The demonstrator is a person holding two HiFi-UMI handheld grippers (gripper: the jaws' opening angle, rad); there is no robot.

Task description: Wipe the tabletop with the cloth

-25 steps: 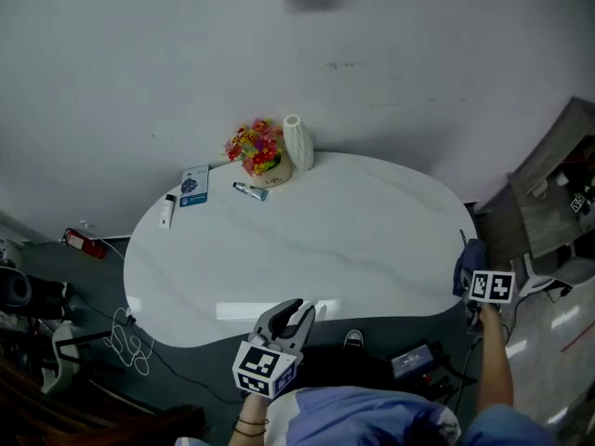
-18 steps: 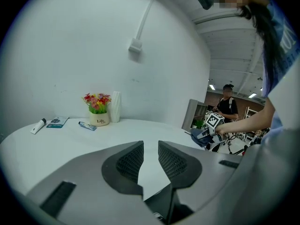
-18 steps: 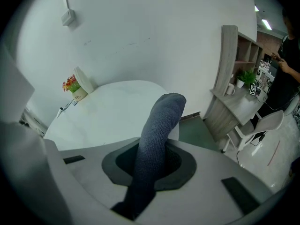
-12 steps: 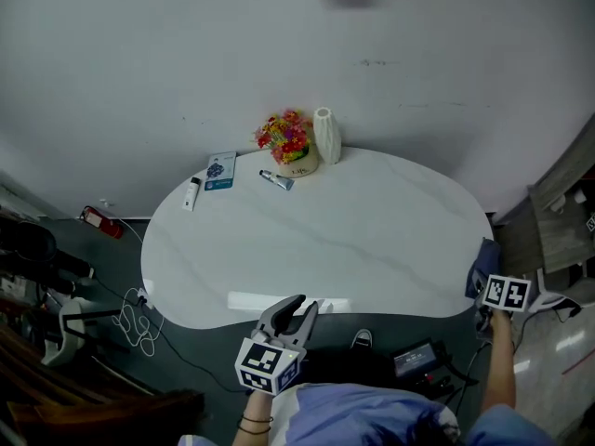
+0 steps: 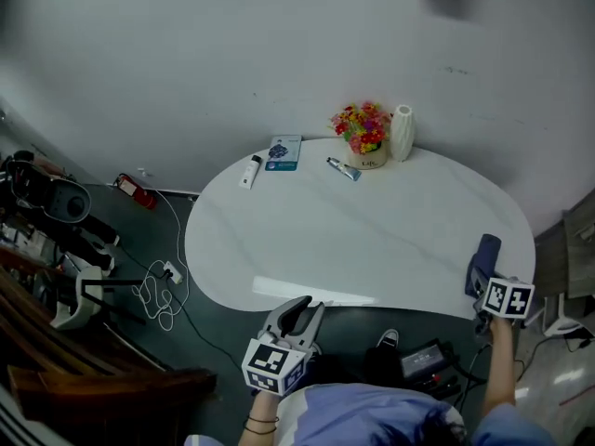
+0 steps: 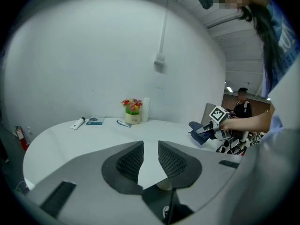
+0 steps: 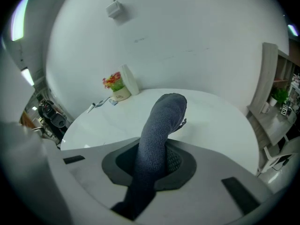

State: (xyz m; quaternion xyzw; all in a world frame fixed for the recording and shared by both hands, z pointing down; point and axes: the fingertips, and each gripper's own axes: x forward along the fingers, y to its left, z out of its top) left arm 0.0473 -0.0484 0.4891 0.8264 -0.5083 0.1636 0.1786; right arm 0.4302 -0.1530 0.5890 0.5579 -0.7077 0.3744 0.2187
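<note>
Cloth [image 5: 484,255], dark blue and bunched into a roll, pinched firmly between the jaws of the right gripper [image 5: 490,282] at the right edge of the white tabletop [image 5: 372,240]; its free end arches forward over the surface, seemingly so that it can be laid down and dragged; whether it touches the top cannot be told; left gripper [image 5: 303,308] hangs just off the near edge, jaws narrowly apart with nothing between them, apparently kept out of the stroke's path; flower pot [image 5: 363,139], vase [image 5: 402,132], tube [image 5: 342,168] and booklet [image 5: 284,151] stand grouped at the far rim, away from the broad middle; wiping appears not yet begun.
</note>
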